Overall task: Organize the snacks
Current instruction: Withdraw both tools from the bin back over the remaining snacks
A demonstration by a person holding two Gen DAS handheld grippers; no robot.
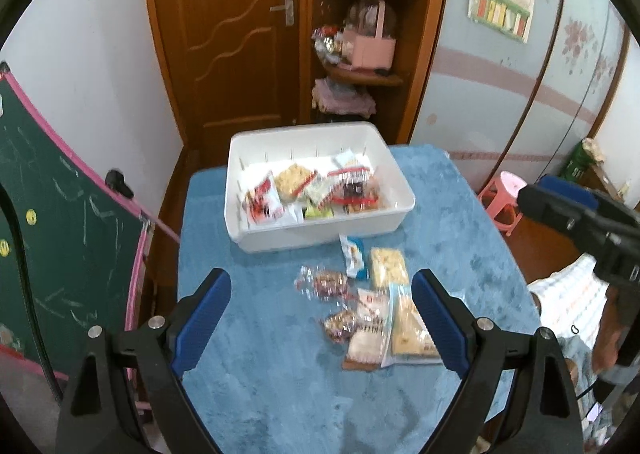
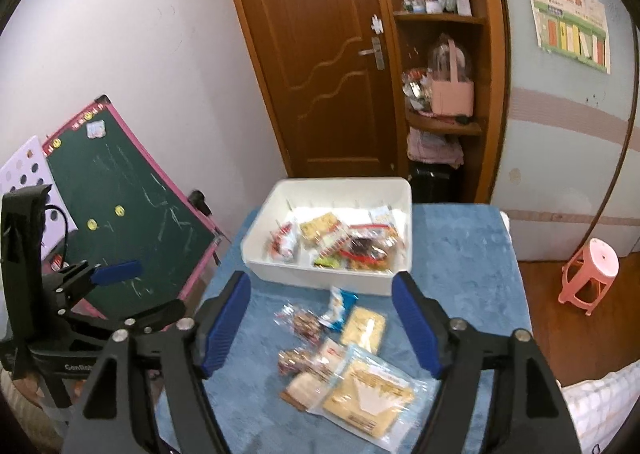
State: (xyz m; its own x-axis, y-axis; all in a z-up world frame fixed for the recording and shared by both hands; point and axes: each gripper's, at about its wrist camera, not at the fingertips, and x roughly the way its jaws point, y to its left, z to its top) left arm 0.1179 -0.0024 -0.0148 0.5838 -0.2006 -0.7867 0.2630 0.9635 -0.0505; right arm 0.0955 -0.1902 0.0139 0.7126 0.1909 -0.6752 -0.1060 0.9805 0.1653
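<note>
A white bin [image 1: 316, 240] [image 2: 280, 274] stands at the far end of the blue-covered table [image 1: 260, 394] [image 2: 460, 254] and holds several snack packs. Loose snacks lie in front of it: a blue-and-white pack [image 1: 354, 256] [image 2: 338, 306], a yellow cracker pack [image 1: 388, 268] [image 2: 364, 328], clear-wrapped dark sweets [image 1: 326, 282] [image 2: 304, 322] and a large clear bag [image 1: 410, 330] [image 2: 370, 394]. My left gripper [image 1: 322, 276] hangs open above the loose snacks and holds nothing. My right gripper [image 2: 321, 277] is also open and empty over the same pile.
A green chalkboard [image 1: 60, 234] [image 2: 132, 194] leans left of the table. Behind the bin are a wooden door [image 1: 240, 34] and shelves with a pink basket [image 1: 374, 48]. A pink stool [image 2: 592, 274] stands on the floor at the right.
</note>
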